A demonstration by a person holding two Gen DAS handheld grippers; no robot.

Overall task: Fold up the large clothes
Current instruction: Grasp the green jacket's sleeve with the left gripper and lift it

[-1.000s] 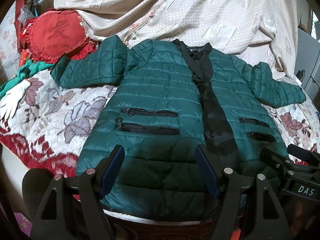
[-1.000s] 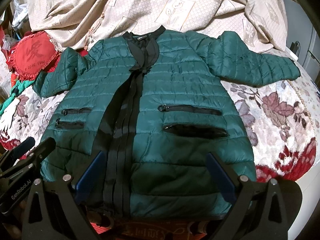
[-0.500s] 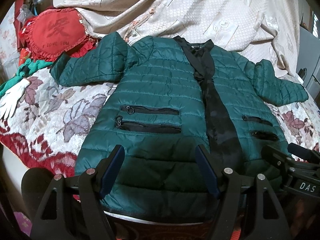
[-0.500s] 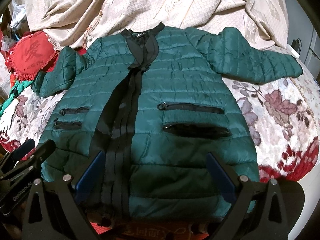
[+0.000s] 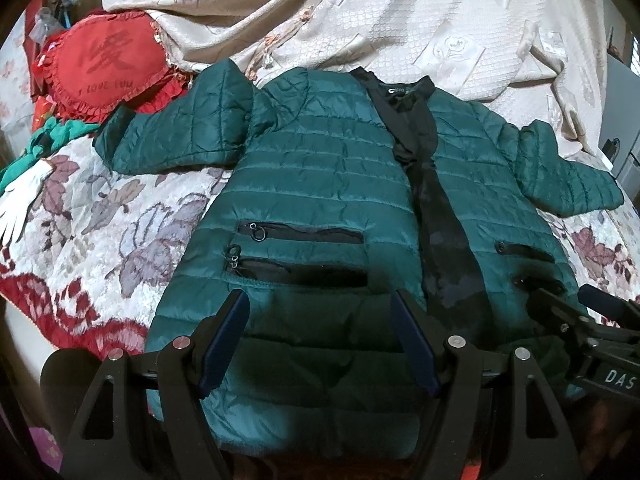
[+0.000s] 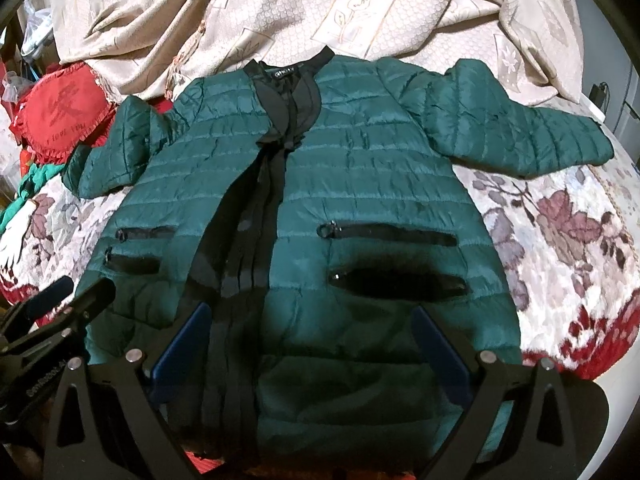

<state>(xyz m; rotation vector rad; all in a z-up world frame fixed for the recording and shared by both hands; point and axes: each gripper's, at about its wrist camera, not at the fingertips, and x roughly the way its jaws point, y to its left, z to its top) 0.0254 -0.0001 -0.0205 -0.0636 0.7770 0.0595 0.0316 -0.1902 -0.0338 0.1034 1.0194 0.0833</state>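
lies flat and face up on the bed (image 5: pixel 100 216): green jacket (image 5: pixel 320 168), spread ahead of and under both claws, sleeves out to either side, nothing folded yet. whole fold left to do. hover over the hem, jaws apart and empty: left claw (image 5: pixel 320 336), right claw (image 6: pixel 312 348).

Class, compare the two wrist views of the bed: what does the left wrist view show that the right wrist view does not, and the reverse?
Only the left wrist view shows the left gripper head-on, jaws open above the hem, and the "DAS" marking on the right gripper's body.

Only the right wrist view shows the right gripper head-on, jaws open.

Both share the green jacket spread flat with sleeves out, the red cushion, the beige cover and the floral bedspread.
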